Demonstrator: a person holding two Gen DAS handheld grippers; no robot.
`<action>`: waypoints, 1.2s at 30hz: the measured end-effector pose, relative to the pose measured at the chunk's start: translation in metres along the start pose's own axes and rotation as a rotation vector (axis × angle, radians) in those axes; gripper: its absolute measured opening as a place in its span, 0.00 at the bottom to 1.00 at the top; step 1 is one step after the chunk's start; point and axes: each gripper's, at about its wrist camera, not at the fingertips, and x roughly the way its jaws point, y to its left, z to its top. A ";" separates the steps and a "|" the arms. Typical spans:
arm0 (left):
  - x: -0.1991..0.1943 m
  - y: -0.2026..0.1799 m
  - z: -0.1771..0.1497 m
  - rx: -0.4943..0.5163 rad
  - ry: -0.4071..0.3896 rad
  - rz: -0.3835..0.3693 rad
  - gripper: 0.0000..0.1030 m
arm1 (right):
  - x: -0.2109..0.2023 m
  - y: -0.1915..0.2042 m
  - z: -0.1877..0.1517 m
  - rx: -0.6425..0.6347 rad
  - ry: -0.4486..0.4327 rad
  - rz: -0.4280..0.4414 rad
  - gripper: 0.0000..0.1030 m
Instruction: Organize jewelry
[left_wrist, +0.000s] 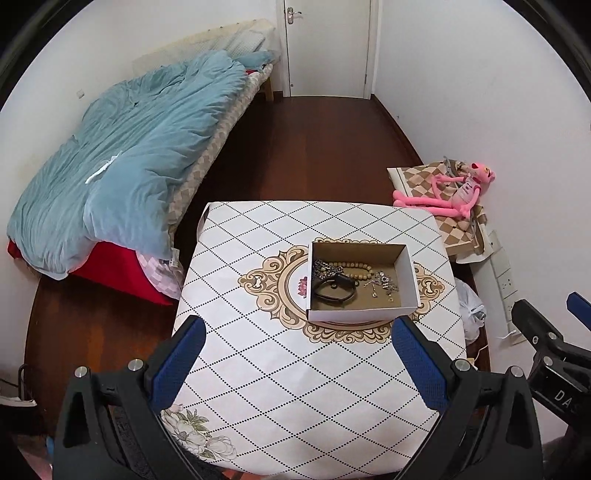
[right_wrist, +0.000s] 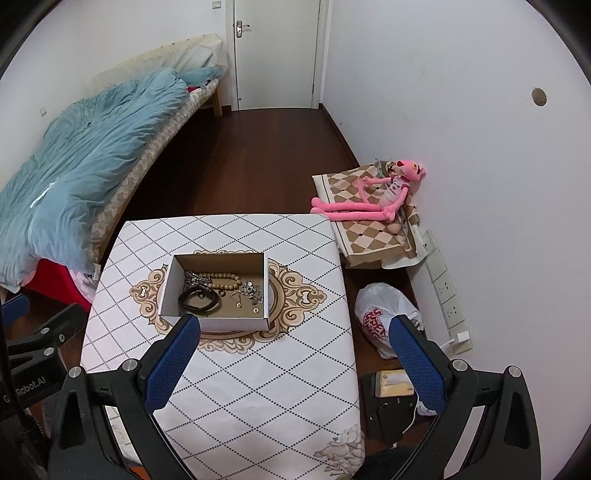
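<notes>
A bed (left_wrist: 122, 155) under a rumpled blue quilt runs along the wall, above a dark wood floor (left_wrist: 314, 147). Nearer stands the square table (left_wrist: 258, 369), covered in smooth white cloth printed with dotted diamonds and a tan scrolled medallion. On that medallion sits a shallow rectangular cardboard box (left_wrist: 354, 314), white outside, brown inside. A limp pink plush toy (right_wrist: 373, 195) lies on a checked mat by the wall. Both tools hover over the table's near side, the left tool (left_wrist: 299, 345) and the right tool (right_wrist: 293, 343) each spread wide and empty, with ribbed blue pads. Inside the box lie a black band (right_wrist: 199, 299), a round-beaded wooden string (right_wrist: 221, 280), a metal chain and small silvery pieces (right_wrist: 249, 291).
</notes>
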 end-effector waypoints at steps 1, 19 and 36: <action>0.000 0.000 0.000 0.001 0.001 0.000 1.00 | 0.000 0.000 0.000 -0.001 0.002 0.000 1.00; 0.003 0.003 -0.008 0.008 0.010 0.012 1.00 | 0.002 0.009 -0.002 -0.030 0.011 0.011 1.00; -0.003 0.008 -0.006 -0.004 -0.011 0.009 1.00 | -0.002 0.013 0.000 -0.041 0.001 0.014 1.00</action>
